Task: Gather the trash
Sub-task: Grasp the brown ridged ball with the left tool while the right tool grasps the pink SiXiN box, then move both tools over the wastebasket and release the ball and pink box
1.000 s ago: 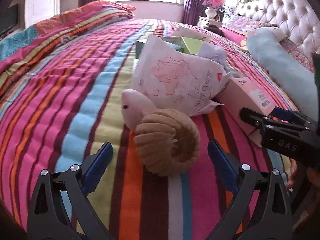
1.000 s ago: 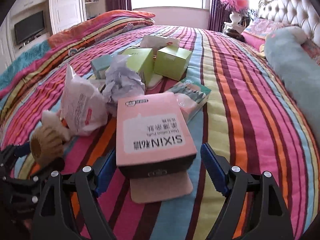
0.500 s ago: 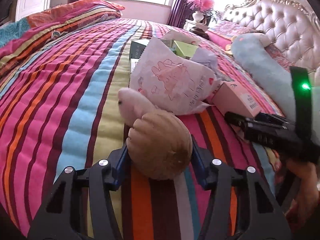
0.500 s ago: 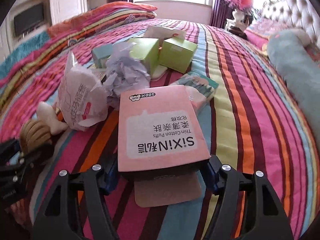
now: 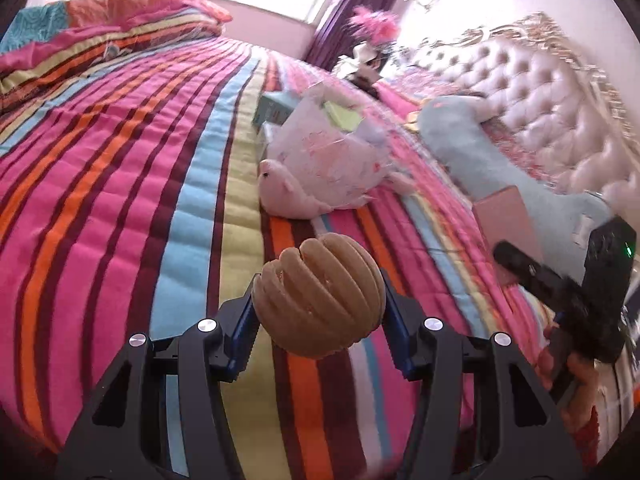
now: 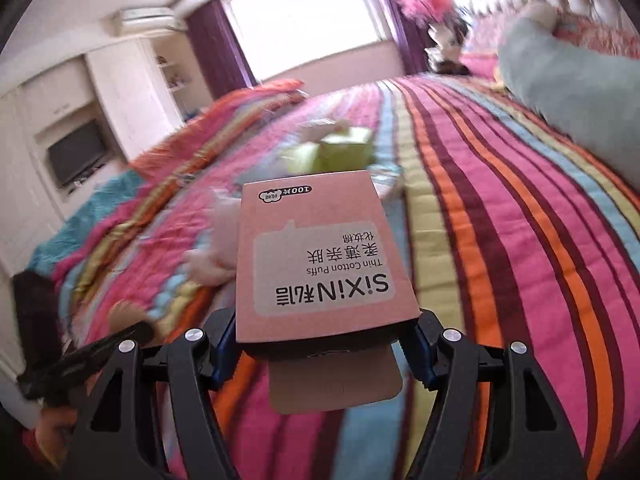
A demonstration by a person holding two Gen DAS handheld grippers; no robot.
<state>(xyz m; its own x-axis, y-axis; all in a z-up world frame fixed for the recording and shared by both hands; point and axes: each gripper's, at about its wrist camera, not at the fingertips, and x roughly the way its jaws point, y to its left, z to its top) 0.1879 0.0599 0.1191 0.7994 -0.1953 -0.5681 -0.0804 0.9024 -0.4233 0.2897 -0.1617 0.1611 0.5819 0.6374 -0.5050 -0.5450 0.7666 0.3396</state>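
Note:
My left gripper (image 5: pixel 318 312) is shut on a tan ribbed ball-shaped plush piece (image 5: pixel 320 296) and holds it above the striped bedspread (image 5: pixel 120 184). My right gripper (image 6: pixel 322 332) is shut on a pink cotton-puffs box (image 6: pixel 320 256), lifted off the bed, its flap hanging open below. The right gripper also shows in the left wrist view (image 5: pixel 520 260) with the pink box (image 5: pixel 508 216). A white plastic bag (image 5: pixel 328 160) and a pink plush piece (image 5: pixel 284 196) lie on the bed ahead. Green boxes (image 6: pixel 340 152) lie further back, blurred.
A long pale blue pillow (image 5: pixel 480 152) lies along the right by the tufted headboard (image 5: pixel 540 92). A folded striped quilt (image 5: pixel 100 40) is heaped at the far left. A teal box (image 5: pixel 272 110) sits behind the bag. A TV (image 6: pixel 76 156) is on the wall.
Both grippers closed on their objects and lifted them: the tan ball has come away from the pink plush piece, and the pink box has risen off the bed.

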